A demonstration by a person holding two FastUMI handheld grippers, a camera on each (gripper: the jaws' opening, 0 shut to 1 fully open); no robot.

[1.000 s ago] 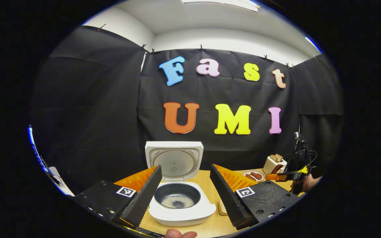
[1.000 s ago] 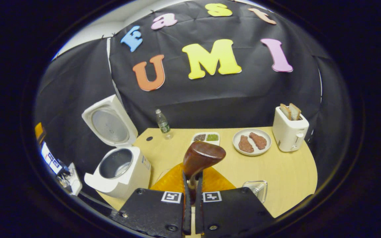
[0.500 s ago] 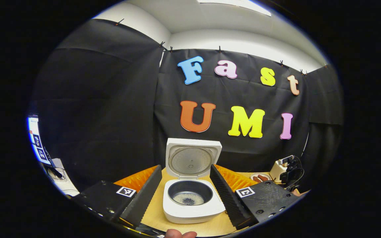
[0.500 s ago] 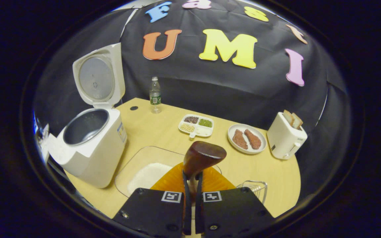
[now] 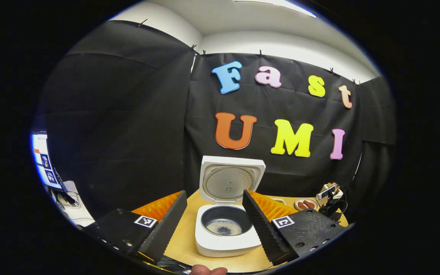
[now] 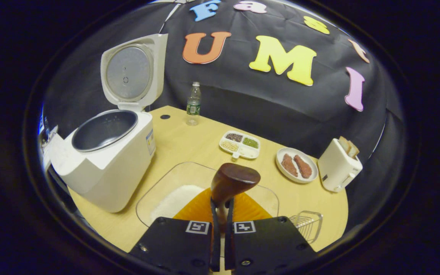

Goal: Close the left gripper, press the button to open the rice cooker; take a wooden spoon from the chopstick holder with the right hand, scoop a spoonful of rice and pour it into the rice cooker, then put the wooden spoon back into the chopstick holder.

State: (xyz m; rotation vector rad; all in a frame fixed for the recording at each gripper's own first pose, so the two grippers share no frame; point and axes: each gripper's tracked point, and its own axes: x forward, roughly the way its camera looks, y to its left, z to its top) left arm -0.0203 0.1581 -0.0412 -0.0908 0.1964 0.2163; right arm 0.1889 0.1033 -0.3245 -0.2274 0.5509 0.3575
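Note:
The white rice cooker (image 5: 227, 240) stands open with its lid (image 5: 231, 179) upright, and a little rice lies at the bottom of its dark pot (image 5: 225, 225). My left gripper (image 5: 214, 193) is open, one finger on each side of the cooker and short of it. My right gripper (image 6: 220, 208) is shut on the handle of the wooden spoon (image 6: 235, 179). The spoon's brown bowl hangs over a glass tray of rice (image 6: 174, 198). The open cooker (image 6: 105, 156) sits left of the tray. The wire chopstick holder (image 6: 307, 225) is low on the right.
On the wooden table (image 6: 189, 141) stand a water bottle (image 6: 193, 103), a divided dish of grains (image 6: 240, 144), a plate of meat (image 6: 295, 165) and a white toaster with bread (image 6: 340, 164). A fingertip (image 5: 208, 270) shows at the bottom of the left gripper view.
The right gripper has carried the spoon left and lower, over the rice tray and closer to the cooker. The left gripper has drifted left, still open, so the cooker sits further right in its view.

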